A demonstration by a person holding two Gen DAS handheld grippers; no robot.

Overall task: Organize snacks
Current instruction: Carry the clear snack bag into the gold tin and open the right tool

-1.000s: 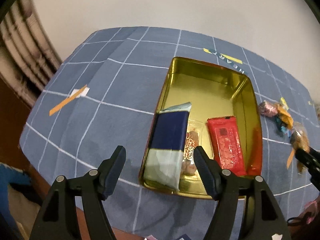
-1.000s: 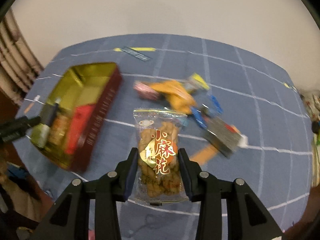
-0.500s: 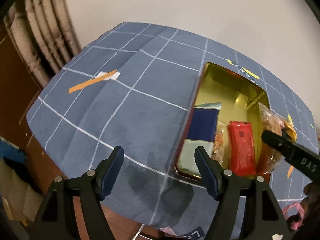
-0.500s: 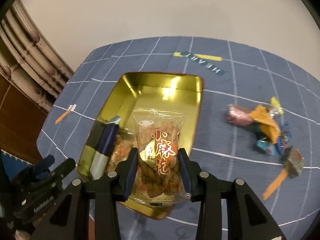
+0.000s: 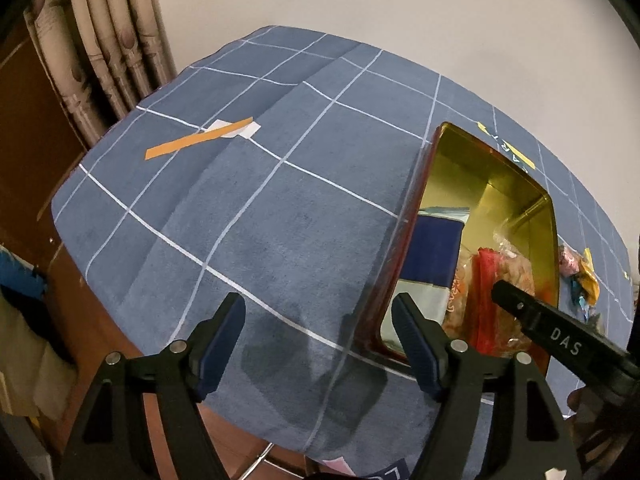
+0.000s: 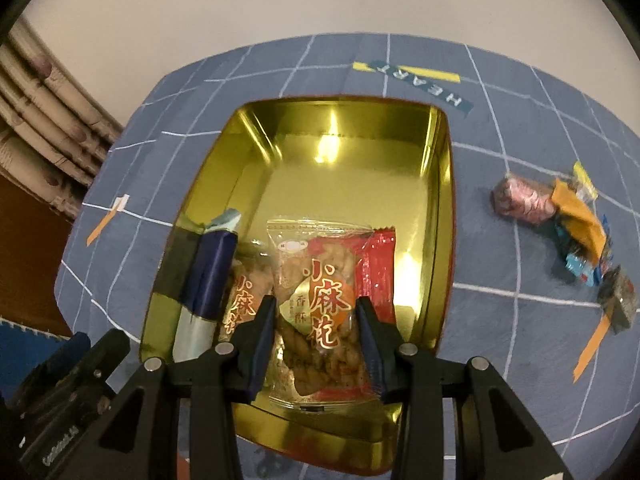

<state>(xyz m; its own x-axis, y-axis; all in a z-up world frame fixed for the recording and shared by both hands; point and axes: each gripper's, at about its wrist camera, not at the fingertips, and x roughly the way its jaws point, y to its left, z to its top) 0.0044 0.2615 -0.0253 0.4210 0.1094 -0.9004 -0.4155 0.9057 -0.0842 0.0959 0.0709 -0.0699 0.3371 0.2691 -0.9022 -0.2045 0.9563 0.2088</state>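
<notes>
A gold tin [image 6: 340, 152] with red outer walls sits on the blue checked cloth. My right gripper [image 6: 316, 316] is shut on a clear packet of fried dough twists [image 6: 320, 300] and holds it over the tin's near half. Under it lie a red packet [image 6: 378, 268], a second twist packet [image 6: 244, 300] and a blue and white packet [image 6: 208, 280]. My left gripper [image 5: 320, 332] hangs over bare cloth left of the tin [image 5: 452, 176], jaws opening with nothing between them. In the left wrist view the right gripper's finger [image 5: 560, 340] reaches in from the right.
Several loose wrapped sweets [image 6: 560, 216] lie in a heap on the cloth right of the tin. An orange strip [image 5: 196, 143] lies on the cloth at far left. Curtains [image 5: 108, 48] hang past the table's left corner. A "HEART" label [image 6: 420, 80] lies behind the tin.
My right gripper carried the twist packet leftwards from the bare cloth to over the tin. The left gripper drew away to the left, off the tin, and its jaws spread a little wider.
</notes>
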